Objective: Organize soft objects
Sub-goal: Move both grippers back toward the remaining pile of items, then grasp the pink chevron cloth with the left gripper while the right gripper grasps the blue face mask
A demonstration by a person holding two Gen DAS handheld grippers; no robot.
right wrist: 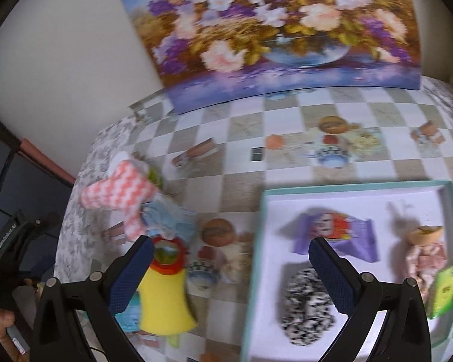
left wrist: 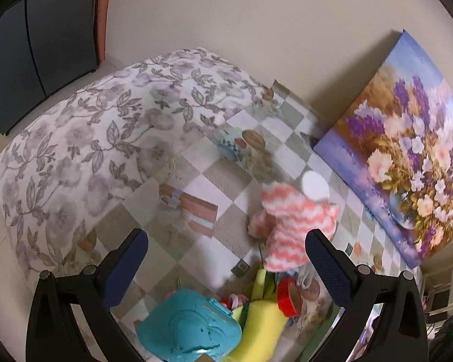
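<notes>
In the left wrist view, the left gripper [left wrist: 226, 247] is hanging over the checkered tablecloth [left wrist: 196, 187] with its tongs spread wide and nothing between them. Just beyond the right finger, a pink-and-white striped knit piece [left wrist: 296, 226] with a white pompom is lying on the cloth, close to the flower painting [left wrist: 407, 150] that is leaning against the wall and closing off that side. Nearer the camera, a turquoise soft toy [left wrist: 190, 331], a yellow soft piece [left wrist: 262, 325] and a red ring [left wrist: 290, 298] are crowding together at the bottom of the frame. To the left, a floral quilt [left wrist: 84, 138] is covering the surface up to its rounded edge. Between the quilt and the knit piece, a bare stretch of checkered cloth is lying open.

In the right wrist view, the right gripper [right wrist: 229, 271] is also standing wide, gripping nothing. Its right finger is hovering over a shallow white tray with a teal rim [right wrist: 347, 187], where a purple printed cloth [right wrist: 332, 232], a black-and-white speckled soft item [right wrist: 305, 304], a small doll in a hat [right wrist: 425, 250] and a green packet [right wrist: 444, 289] are lying apart from one another. Left of the tray's edge, the yellow soft piece [right wrist: 163, 298], the red ring [right wrist: 169, 253], a light blue fabric [right wrist: 169, 220] and the striped knit piece [right wrist: 117, 196] are clustering near the table's left edge. Open checkered cloth is running between the tray and the painting [right wrist: 271, 30].
</notes>
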